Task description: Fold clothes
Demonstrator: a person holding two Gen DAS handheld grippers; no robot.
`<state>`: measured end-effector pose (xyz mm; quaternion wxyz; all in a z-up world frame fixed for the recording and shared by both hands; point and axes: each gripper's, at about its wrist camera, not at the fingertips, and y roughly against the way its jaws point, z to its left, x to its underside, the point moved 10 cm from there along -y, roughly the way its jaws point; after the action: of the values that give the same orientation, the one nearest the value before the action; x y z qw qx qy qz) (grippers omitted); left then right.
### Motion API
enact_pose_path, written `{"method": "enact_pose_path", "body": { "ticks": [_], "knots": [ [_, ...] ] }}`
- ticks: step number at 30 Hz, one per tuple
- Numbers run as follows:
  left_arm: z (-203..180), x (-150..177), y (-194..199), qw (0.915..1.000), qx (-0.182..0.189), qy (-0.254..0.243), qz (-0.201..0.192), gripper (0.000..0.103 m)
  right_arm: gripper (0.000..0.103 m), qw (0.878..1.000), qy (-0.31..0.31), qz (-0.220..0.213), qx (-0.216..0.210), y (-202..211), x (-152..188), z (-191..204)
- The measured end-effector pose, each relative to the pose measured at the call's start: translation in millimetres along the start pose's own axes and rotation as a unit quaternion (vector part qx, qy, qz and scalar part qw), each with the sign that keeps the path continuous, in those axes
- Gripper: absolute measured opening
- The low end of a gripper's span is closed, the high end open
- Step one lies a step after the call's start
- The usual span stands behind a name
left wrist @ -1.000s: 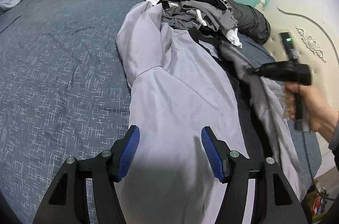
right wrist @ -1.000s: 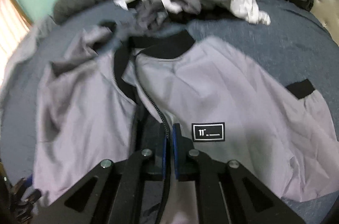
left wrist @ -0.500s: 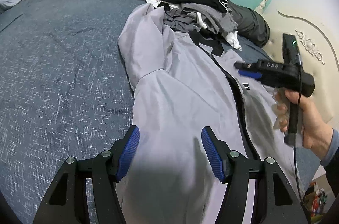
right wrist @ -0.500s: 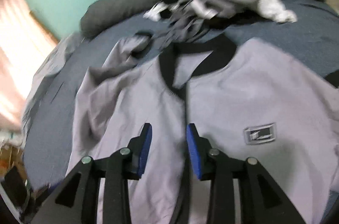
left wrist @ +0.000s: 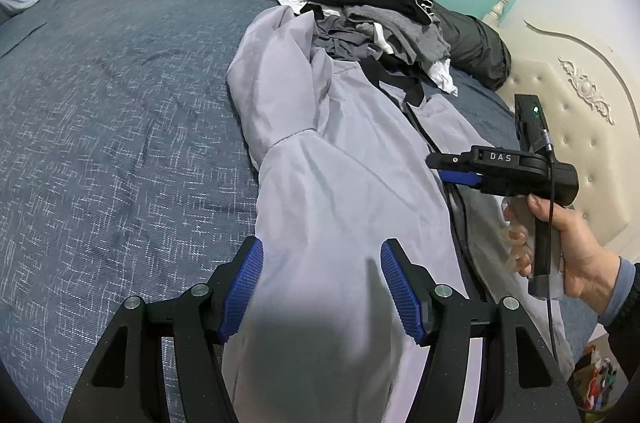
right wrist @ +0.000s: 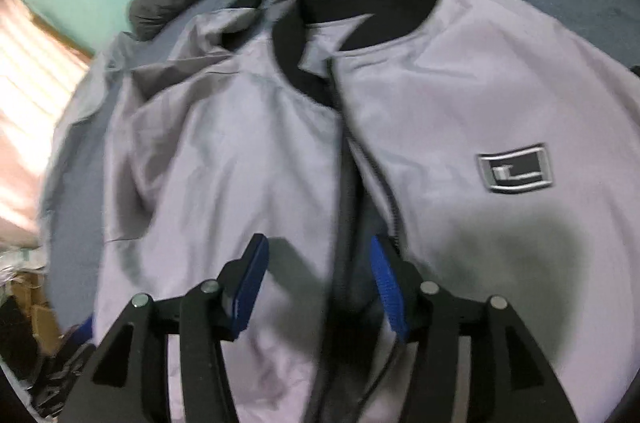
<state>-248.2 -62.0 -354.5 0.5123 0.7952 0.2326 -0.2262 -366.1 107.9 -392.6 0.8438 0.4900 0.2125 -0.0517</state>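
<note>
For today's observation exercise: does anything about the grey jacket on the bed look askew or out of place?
Yes. The grey jacket lies front up and unzipped, but one sleeve is bunched and folded over its body instead of spread flat. The pile of clothes crowds its black collar.

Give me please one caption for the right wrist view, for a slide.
Open right gripper above the zipper of a grey jacket spread on the bed.
</note>
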Motion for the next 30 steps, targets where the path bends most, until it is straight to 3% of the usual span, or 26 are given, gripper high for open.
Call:
{"method": "enact_pose_path", "body": {
  "ticks": [2,4,6,7,10,16,20,22,26,30],
  "knots": [
    [1.0,0.3,-0.3,1.0,-0.001,0.001,0.0,0.066,0.053,1.0,0.02,0.005,-0.015,-2.6,2.6,13.7],
    [1.5,-0.2,0.2,1.0,-0.002,0.001,-0.001,0.066,0.034,0.999,0.039,0.005,-0.019,-3.9,3.5,23.5],
    [1.8,-0.5,0.7,1.0,-0.002,0.001,-0.001,0.066,0.026,0.999,0.048,-0.006,-0.016,-0.7,2.0,29.7],
    [1.9,-0.5,0.9,1.0,-0.002,0.002,-0.002,0.066,0.016,0.998,0.05,-0.015,-0.019,2.7,0.8,32.8],
    [2.1,-0.6,1.3,1.0,-0.002,0.001,-0.003,0.066,0.008,0.996,0.074,-0.047,-0.004,16.3,-6.8,43.7],
    [0.9,-1.0,2.6,1.0,-0.003,-0.001,-0.005,0.066,0.004,0.985,0.126,-0.107,0.051,46.6,-39.5,53.9],
    [0.4,-1.2,2.5,1.0,-0.002,0.0,-0.004,0.066,0.004,0.977,0.148,-0.12,0.094,49.5,-58.5,54.8],
    [-0.1,-1.3,2.2,1.0,-0.001,-0.001,-0.003,0.066,0.004,0.974,0.154,-0.112,0.121,42.1,-61.4,47.3],
    [-1.5,-3.5,5.5,1.0,-0.001,-0.003,-0.004,0.066,0.004,0.978,0.123,-0.029,0.166,0.1,-55.0,5.6],
    [1.8,-6.3,8.2,0.9999,-0.01,-0.011,-0.006,0.066,0.004,0.979,0.105,-0.003,0.174,-25.7,-49.8,-17.3]
  ]
}}
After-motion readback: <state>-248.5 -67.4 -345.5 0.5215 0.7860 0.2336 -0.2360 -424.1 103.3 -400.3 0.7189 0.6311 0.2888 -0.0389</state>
